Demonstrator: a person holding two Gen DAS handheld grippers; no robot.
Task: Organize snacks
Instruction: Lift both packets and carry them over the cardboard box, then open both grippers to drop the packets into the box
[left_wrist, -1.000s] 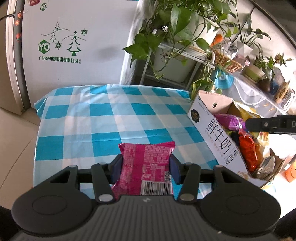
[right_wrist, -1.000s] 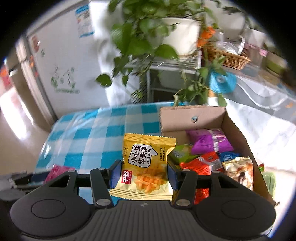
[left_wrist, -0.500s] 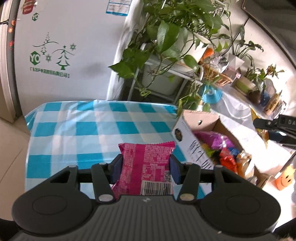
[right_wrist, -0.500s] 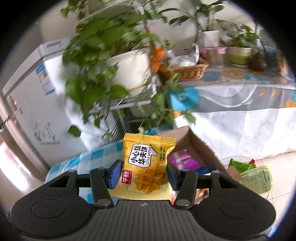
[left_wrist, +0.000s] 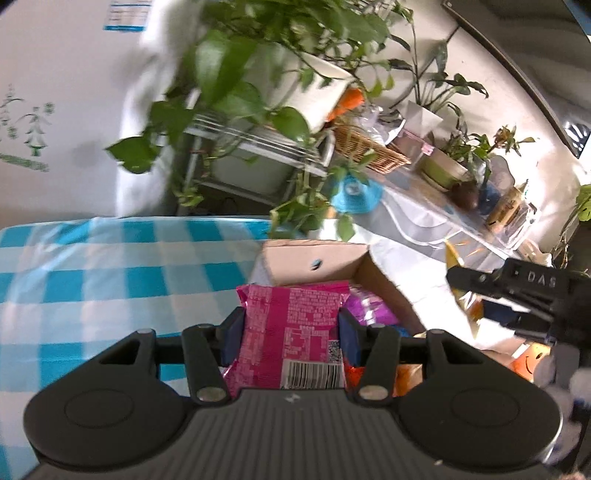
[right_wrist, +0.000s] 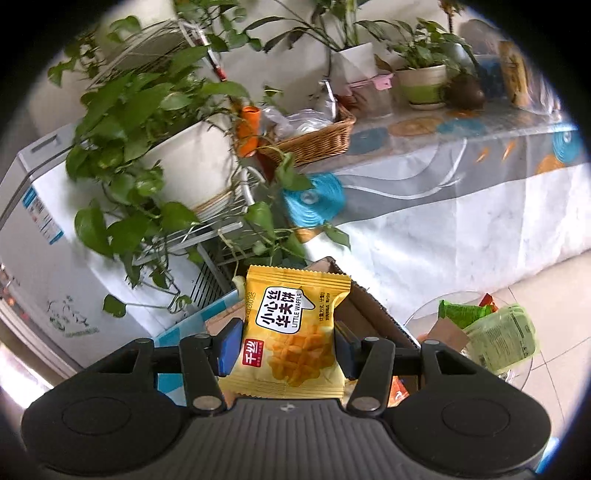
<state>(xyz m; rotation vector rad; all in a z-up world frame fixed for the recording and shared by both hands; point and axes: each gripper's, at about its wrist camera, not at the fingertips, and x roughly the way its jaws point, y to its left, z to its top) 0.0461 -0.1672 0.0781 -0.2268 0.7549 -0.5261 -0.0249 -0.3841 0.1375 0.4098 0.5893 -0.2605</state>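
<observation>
Both hand-held grippers have swung toward the box (left_wrist: 354, 266): left (left_wrist: 291, 325) pinching the pink packet (left_wrist: 291, 332), right (right_wrist: 284, 343) the waffle packet (right_wrist: 291, 332), probably bound elsewhere.

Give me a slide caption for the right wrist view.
Right gripper grips a yellow waffle packet above the cardboard box.

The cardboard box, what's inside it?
Inside the cardboard box a purple snack bag shows, with something orange lower down. The pink packet in the left gripper hides the rest.
</observation>
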